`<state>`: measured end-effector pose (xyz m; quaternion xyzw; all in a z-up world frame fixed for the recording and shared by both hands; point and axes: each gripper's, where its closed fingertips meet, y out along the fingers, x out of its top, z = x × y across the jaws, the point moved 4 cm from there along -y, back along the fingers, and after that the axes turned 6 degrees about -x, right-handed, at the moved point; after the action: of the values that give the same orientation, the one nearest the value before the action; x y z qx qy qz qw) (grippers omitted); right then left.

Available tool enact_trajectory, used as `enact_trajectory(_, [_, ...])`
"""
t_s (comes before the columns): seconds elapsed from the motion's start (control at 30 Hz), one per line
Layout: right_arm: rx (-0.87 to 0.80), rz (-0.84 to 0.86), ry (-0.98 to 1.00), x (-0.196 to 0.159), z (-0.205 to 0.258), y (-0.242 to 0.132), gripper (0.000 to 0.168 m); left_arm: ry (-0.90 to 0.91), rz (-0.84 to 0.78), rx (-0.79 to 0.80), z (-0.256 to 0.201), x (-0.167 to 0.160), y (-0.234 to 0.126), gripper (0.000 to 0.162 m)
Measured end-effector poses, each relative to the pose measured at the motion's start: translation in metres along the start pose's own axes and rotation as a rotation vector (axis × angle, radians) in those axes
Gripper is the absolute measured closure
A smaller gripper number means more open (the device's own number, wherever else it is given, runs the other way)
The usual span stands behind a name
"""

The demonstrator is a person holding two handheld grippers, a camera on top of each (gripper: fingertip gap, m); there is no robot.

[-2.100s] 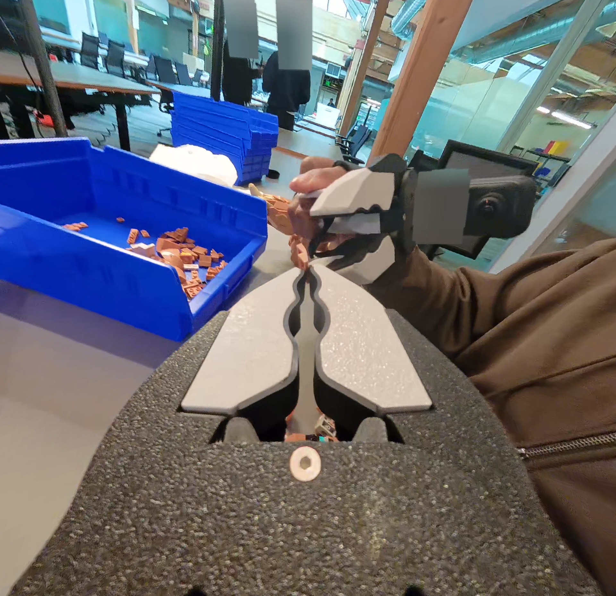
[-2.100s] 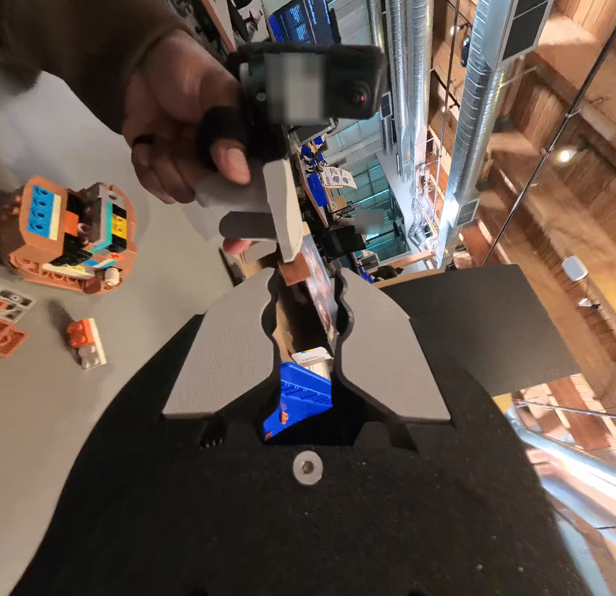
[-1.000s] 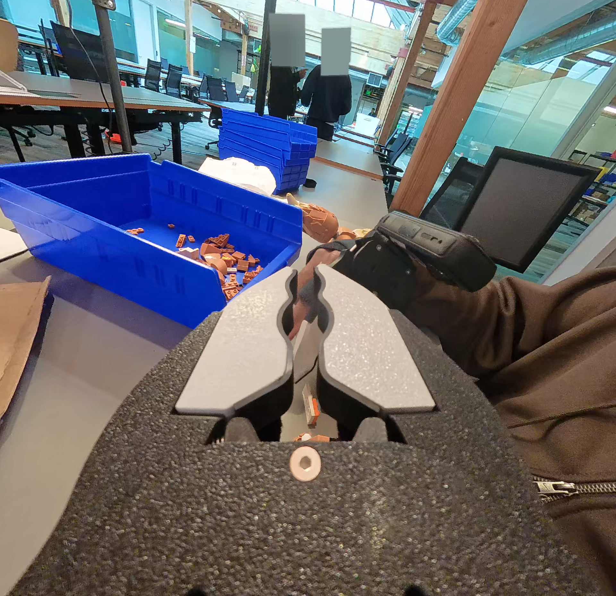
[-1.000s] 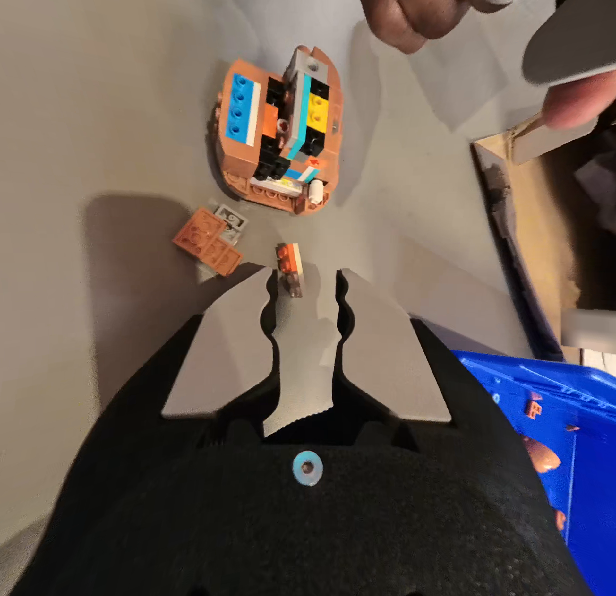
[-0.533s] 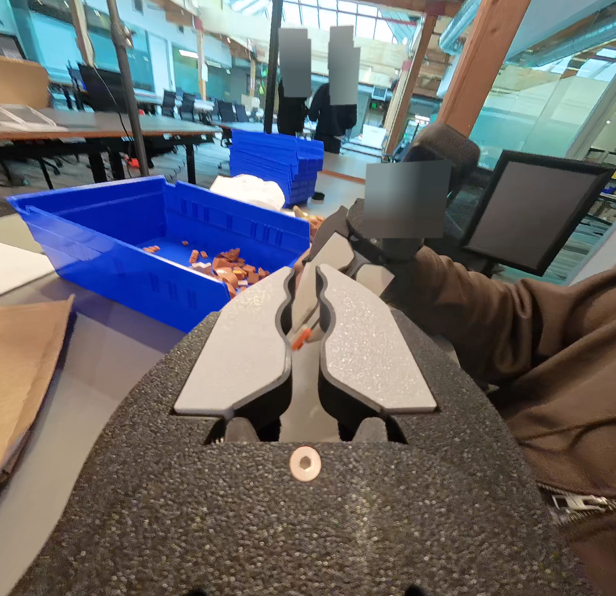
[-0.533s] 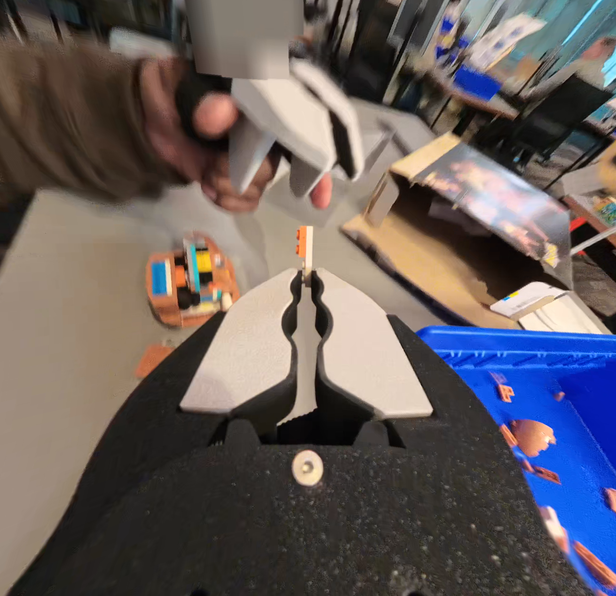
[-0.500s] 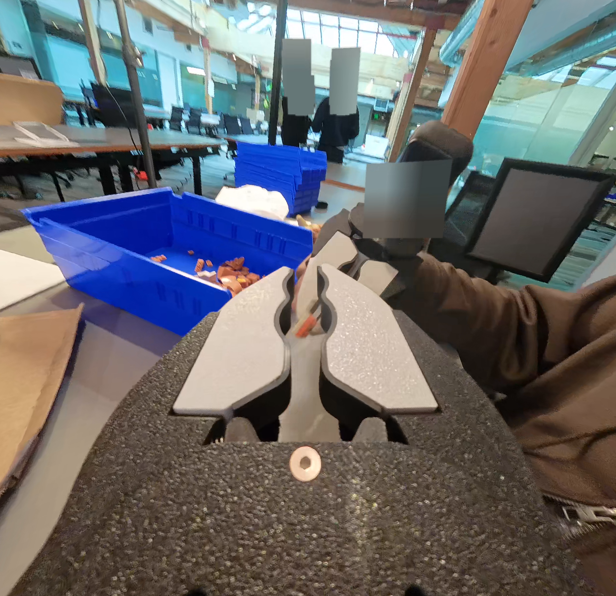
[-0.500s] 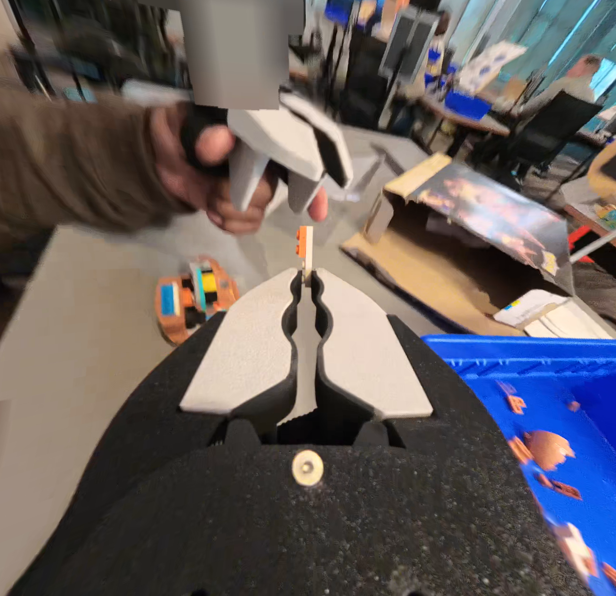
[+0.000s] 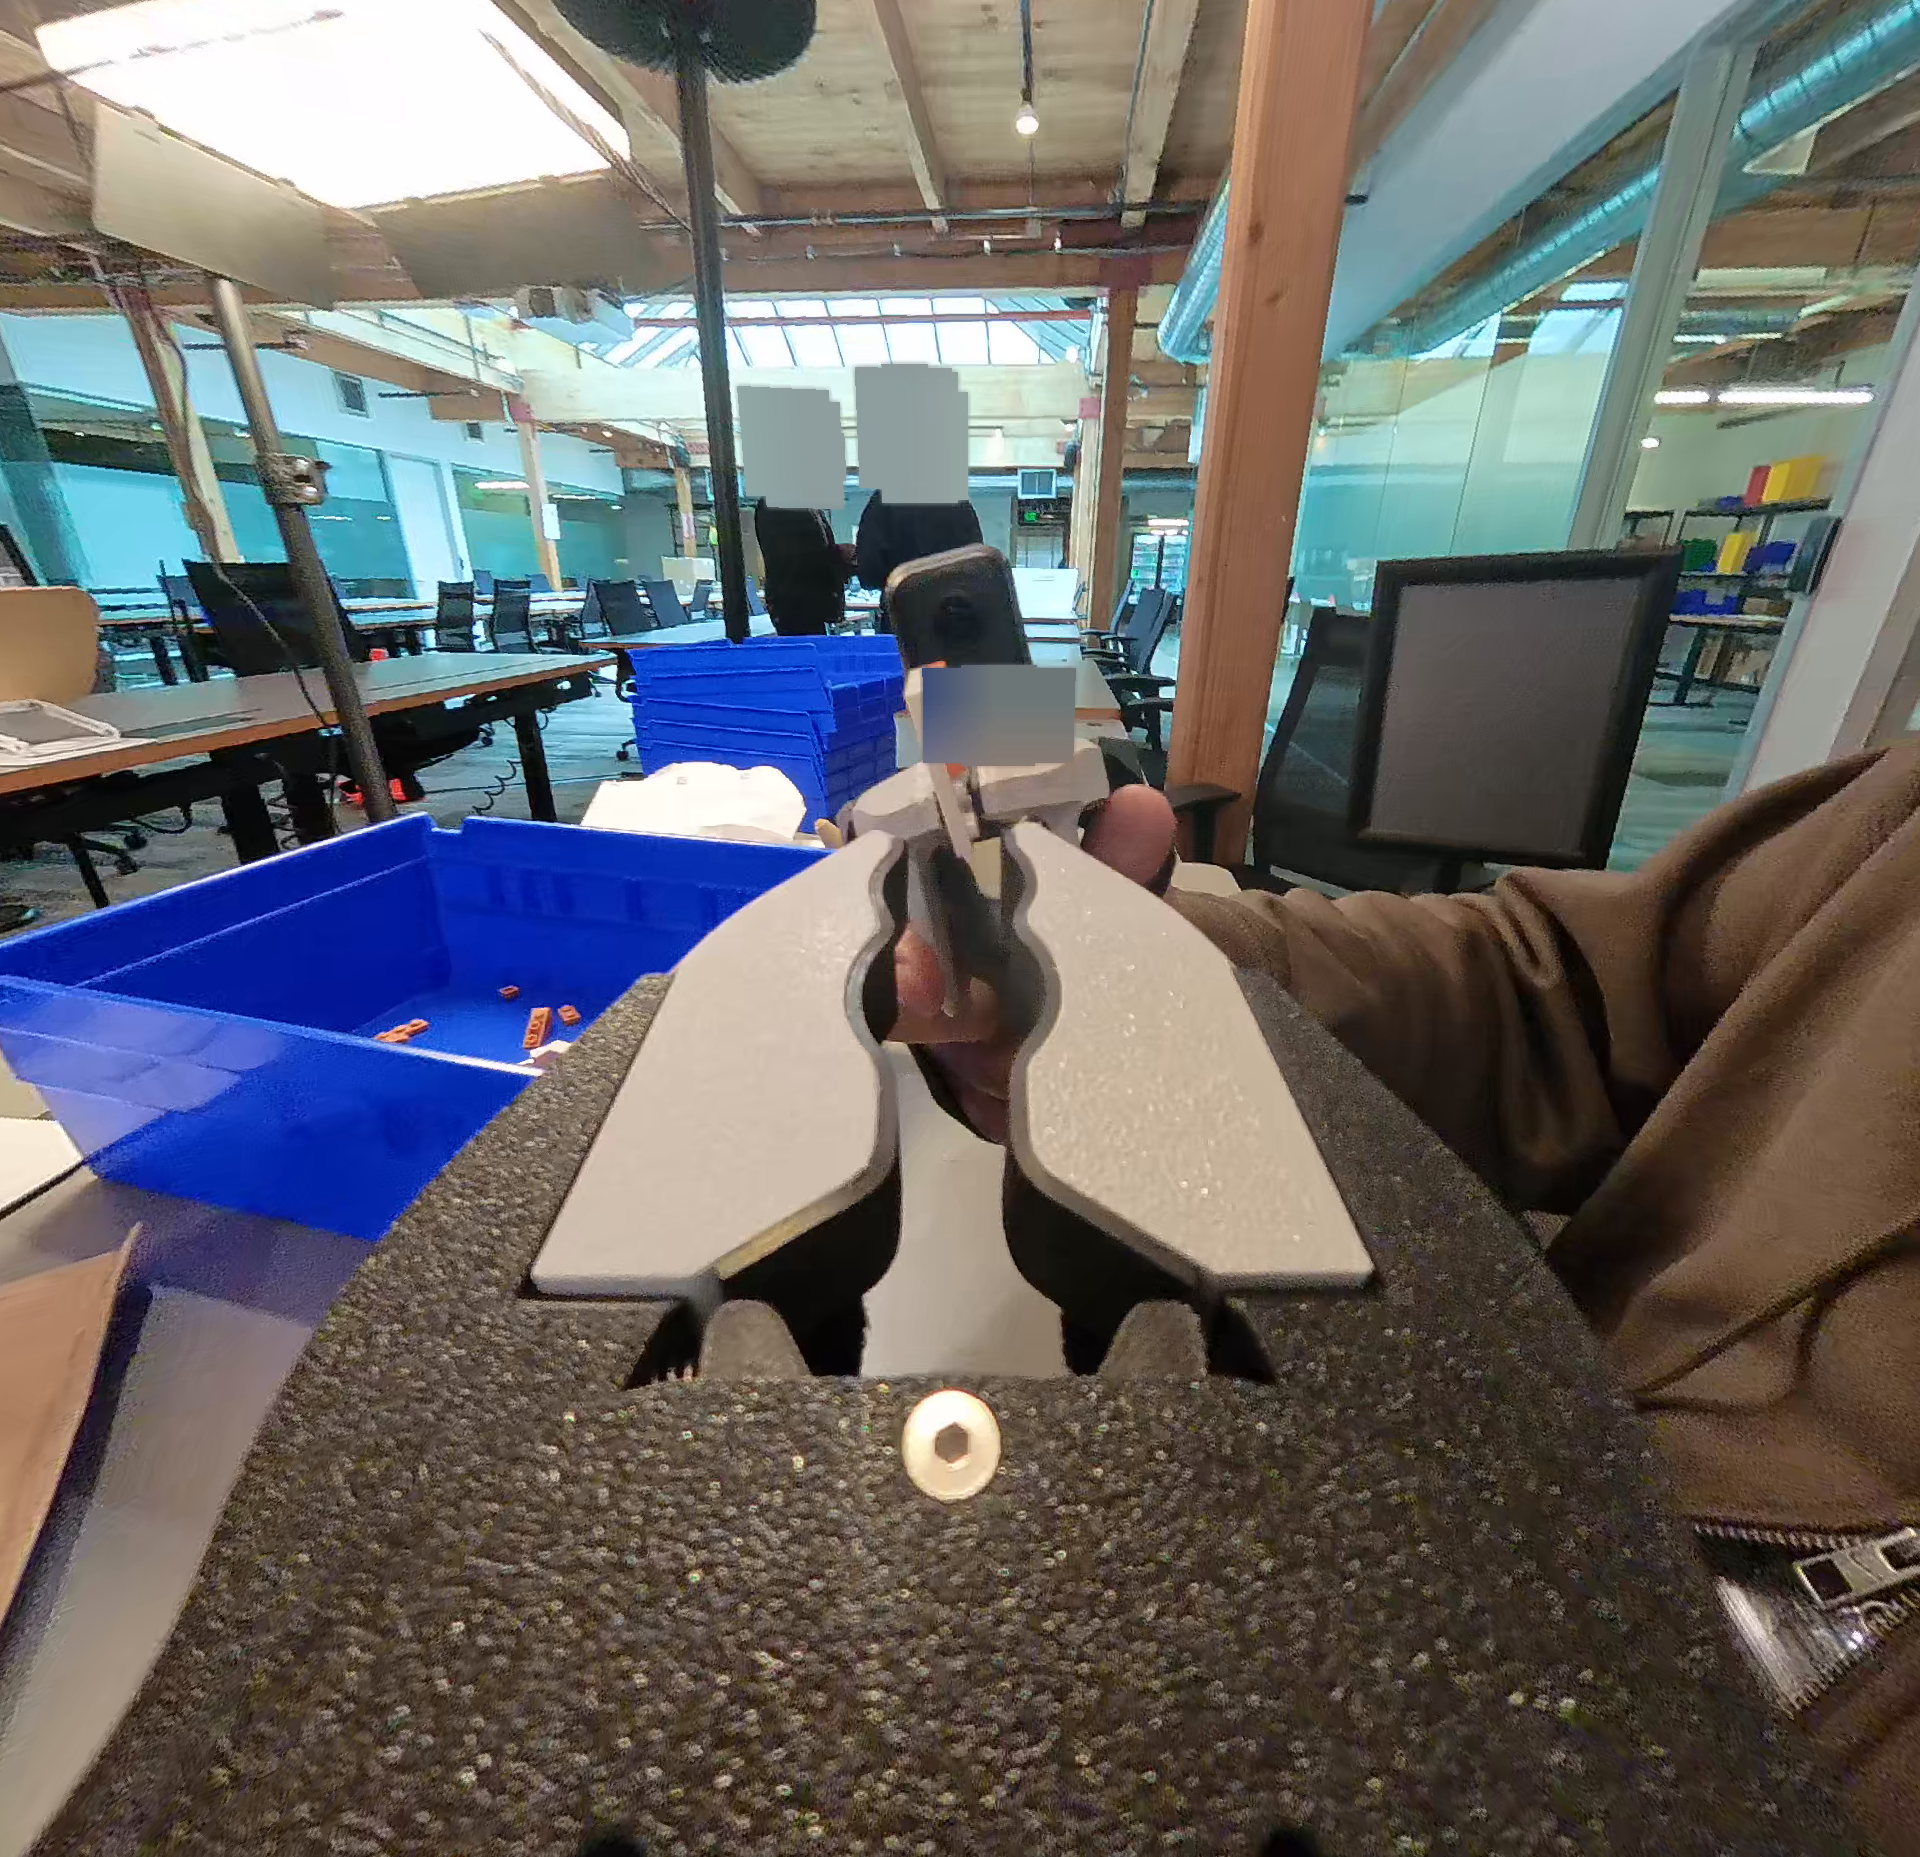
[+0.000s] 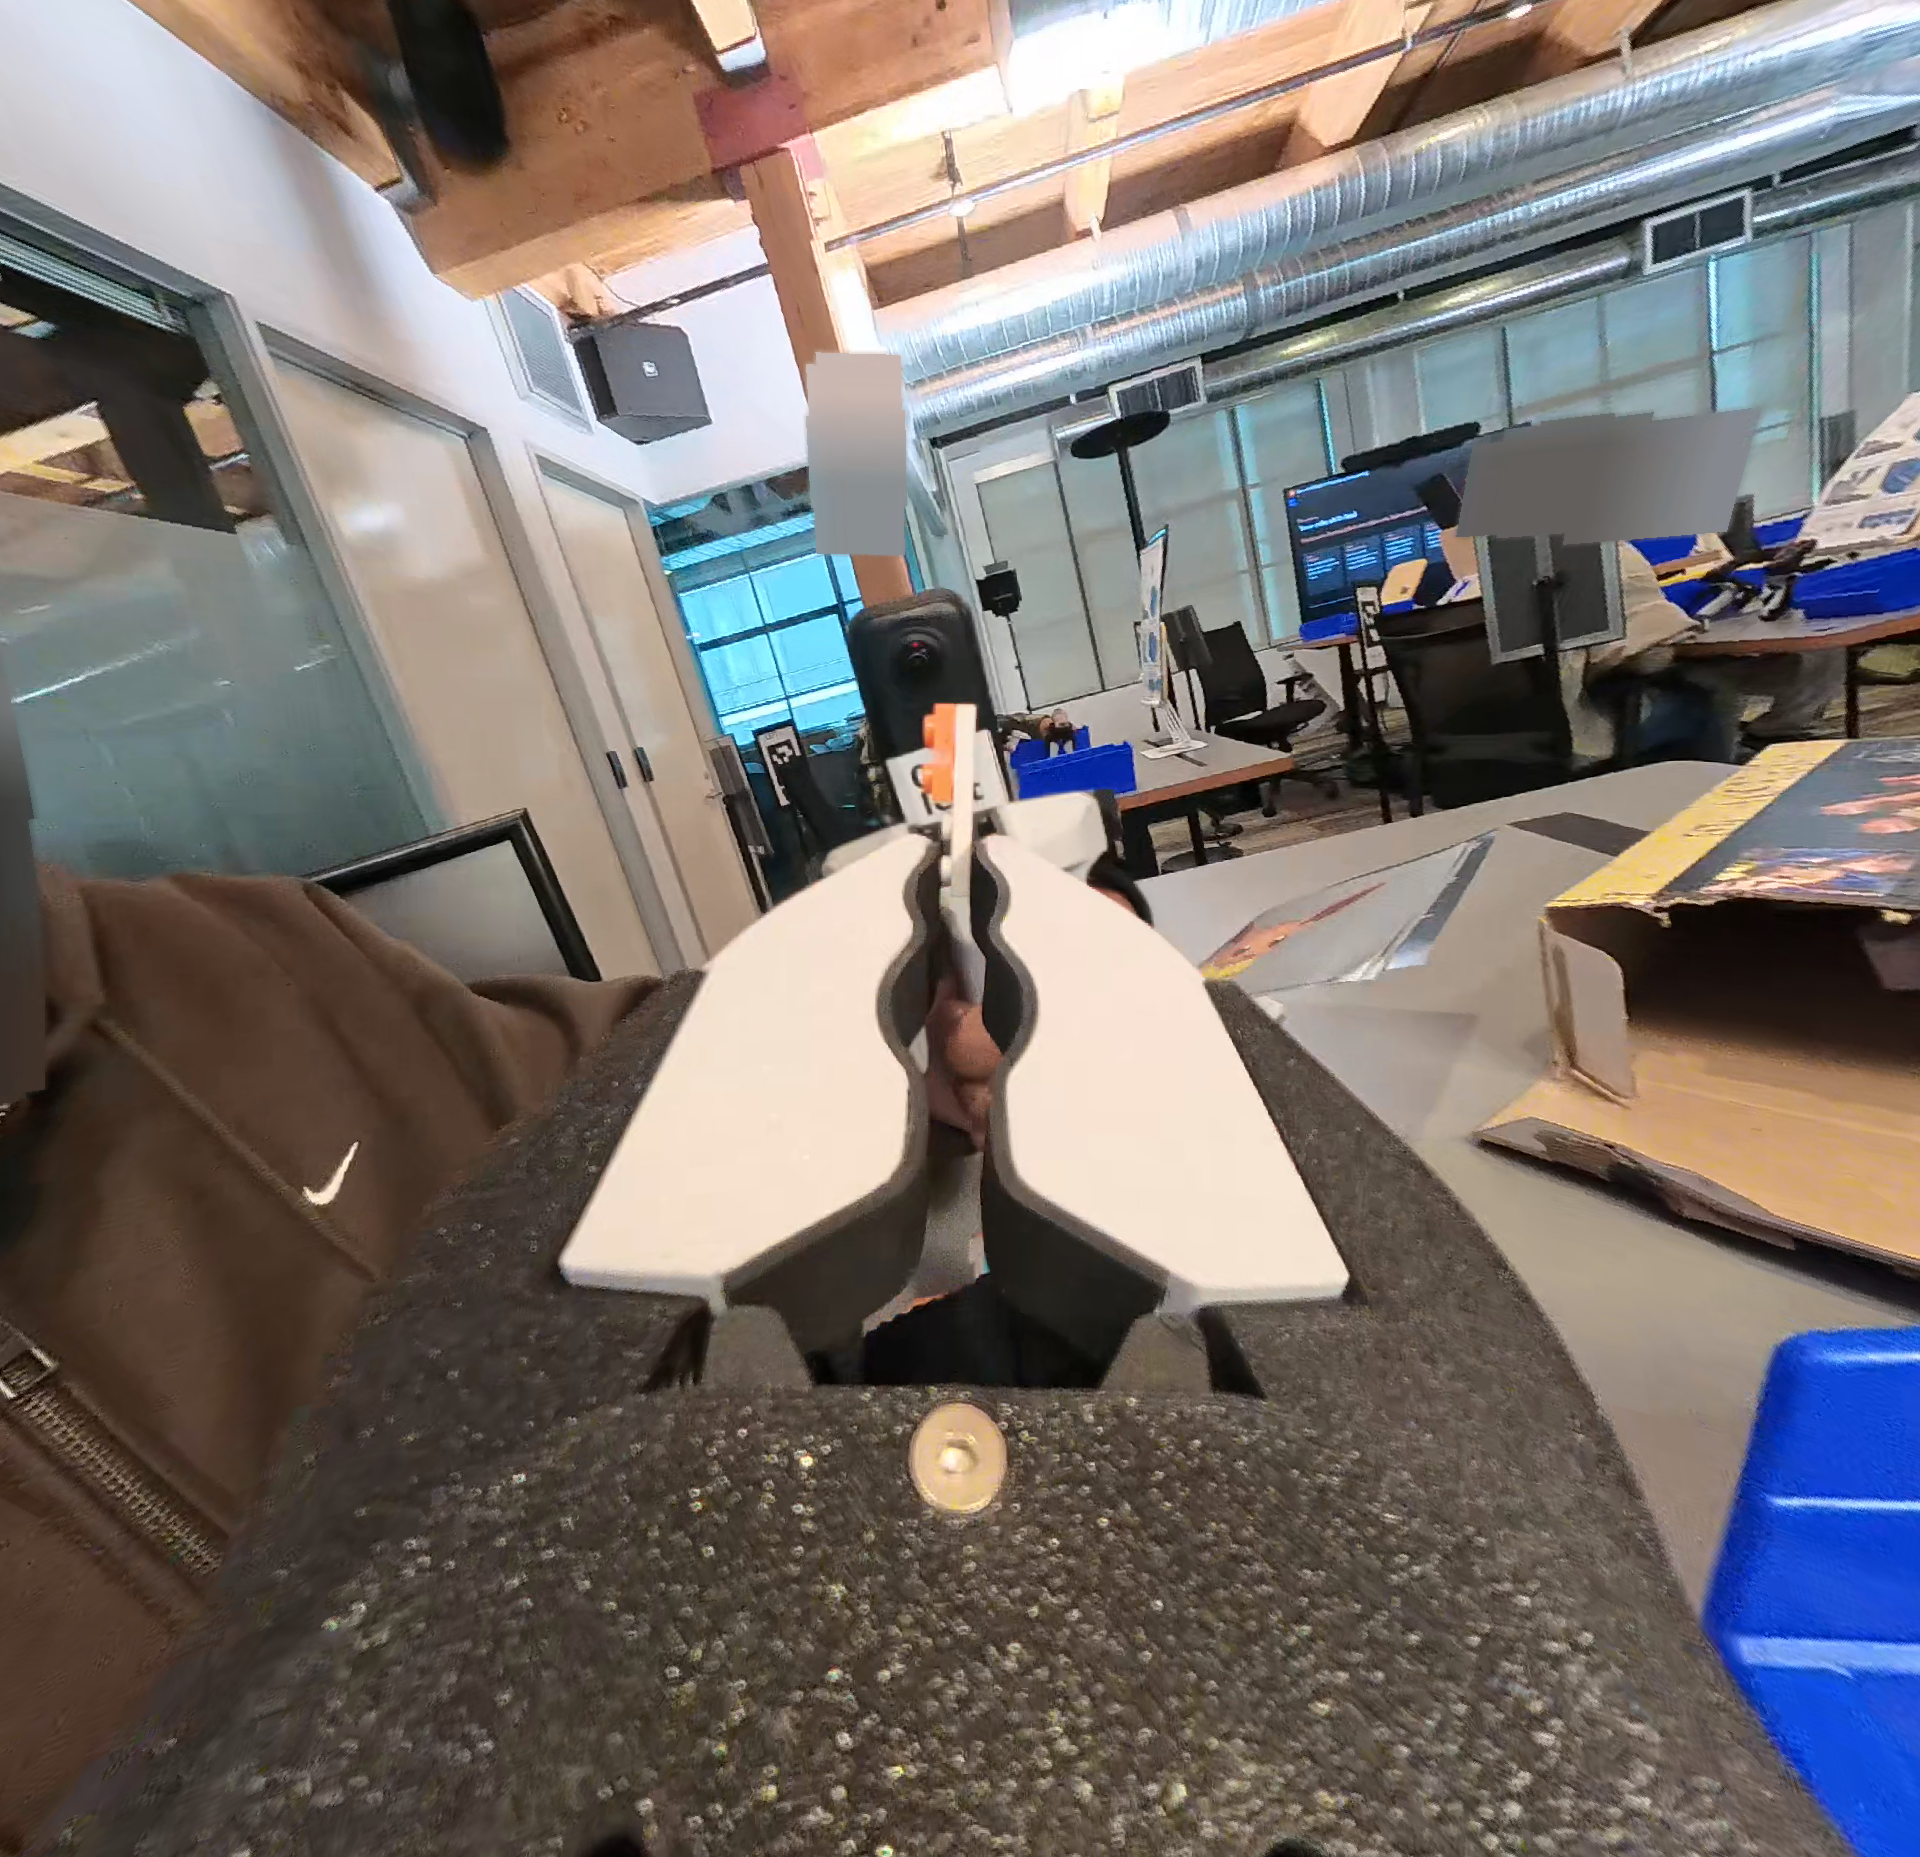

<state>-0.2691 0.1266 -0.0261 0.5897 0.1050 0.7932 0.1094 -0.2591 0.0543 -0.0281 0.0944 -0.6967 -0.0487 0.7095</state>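
Right wrist view shows the right tool [image 10: 954, 857] pressed together on a thin white plate [image 10: 964, 831], pinching it low on its flat faces so that the upper part stands up past the tips, with a small orange studded brick [image 10: 940, 739] clipped to its left face near the top. It is hard moulded plastic, glossy and square-edged, and I would judge it very light, quite stiff and a little slippery; held by so narrow a strip it looks likely to twist or pop loose under a sideways push. The broad flat faces are the sound place to take hold, clear of the orange piece. The tool's fingers [image 10: 790, 1069] are pale grey with a fine grainy surface and wavy inner edges, set in a coarse black speckled body. Left wrist view shows the left tool [image 9: 943, 851] spread apart and holding nothing, facing the right one across a short gap, the plate [image 9: 953, 818] just beyond its tips. To its left a blue plastic bin [image 9: 260, 986] sits on the grey desk [image 9: 208, 1319], a few small reddish-brown bricks [image 9: 540, 1023] scattered on its floor. A torn cardboard box [image 10: 1704, 1038] lies open on the desk on the other side, matt and ragged at the edges.
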Motion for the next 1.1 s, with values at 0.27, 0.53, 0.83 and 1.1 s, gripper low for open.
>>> enact_trajectory(0.27, [0.043,-0.019,-0.011,-0.003,0.008,0.005,0.164,-0.008,-0.033,-0.023,-0.005,-0.001,0.005,0.147])
enact_trajectory(0.53, [0.056,-0.016,-0.006,-0.003,0.01,0.006,0.164,-0.022,-0.102,-0.042,-0.007,0.007,0.002,0.151])
enact_trajectory(0.83, [0.001,0.013,-0.044,-0.006,0.005,0.007,0.161,0.133,-0.028,0.034,-0.009,0.007,0.001,0.158])
enact_trajectory(1.1, [-0.288,0.044,-0.416,0.007,-0.001,0.0,0.145,0.598,0.198,0.435,0.001,0.01,-0.004,0.158])
